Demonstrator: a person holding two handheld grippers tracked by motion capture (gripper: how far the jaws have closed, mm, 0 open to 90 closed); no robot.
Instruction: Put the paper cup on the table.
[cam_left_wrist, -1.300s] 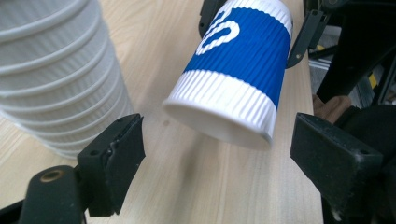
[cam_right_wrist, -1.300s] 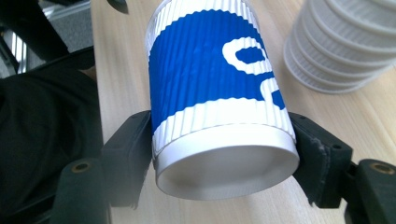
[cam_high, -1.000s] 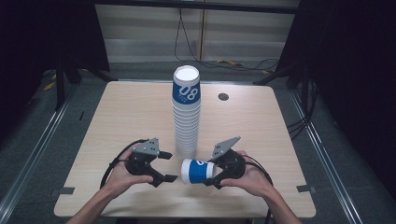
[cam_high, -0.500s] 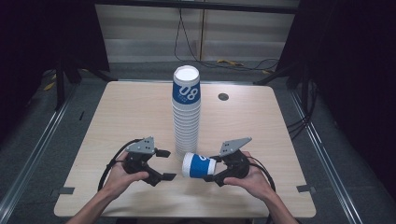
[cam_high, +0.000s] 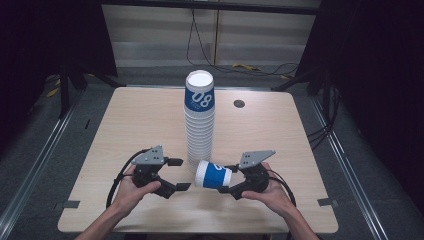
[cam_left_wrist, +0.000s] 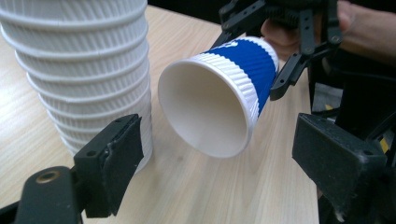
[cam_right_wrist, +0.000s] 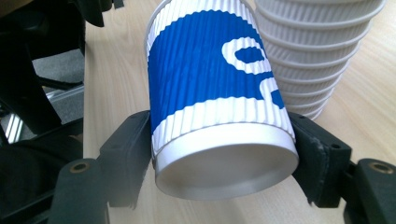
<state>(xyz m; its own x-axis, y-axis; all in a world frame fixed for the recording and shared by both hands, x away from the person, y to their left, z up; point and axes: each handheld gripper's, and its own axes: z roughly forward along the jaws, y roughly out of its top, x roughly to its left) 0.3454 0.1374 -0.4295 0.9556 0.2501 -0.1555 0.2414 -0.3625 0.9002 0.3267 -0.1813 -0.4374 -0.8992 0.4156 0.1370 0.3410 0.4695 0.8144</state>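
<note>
A tall stack of white ribbed paper cups (cam_high: 199, 135) stands mid-table, its top cup blue with "08" printed on it. My right gripper (cam_high: 228, 178) is shut on a single blue-and-white cup (cam_high: 213, 174), held on its side near the base, mouth toward the left gripper. In the right gripper view the cup (cam_right_wrist: 212, 88) sits between both pads (cam_right_wrist: 133, 154) with the stack (cam_right_wrist: 322, 51) just behind. My left gripper (cam_high: 178, 174) is open and holds nothing. In its view (cam_left_wrist: 219, 172) the cup's mouth (cam_left_wrist: 205, 112) faces it, beside the stack (cam_left_wrist: 79, 70).
The wooden table (cam_high: 130, 125) has a small round dark hole (cam_high: 239, 103) at the back right. Cables trail from both grippers toward the front edge. Metal rails and dark floor flank the table on both sides.
The right gripper has shifted slightly with the cup, raising it a little off the table beside the stack's foot. The left gripper has stayed where it was.
</note>
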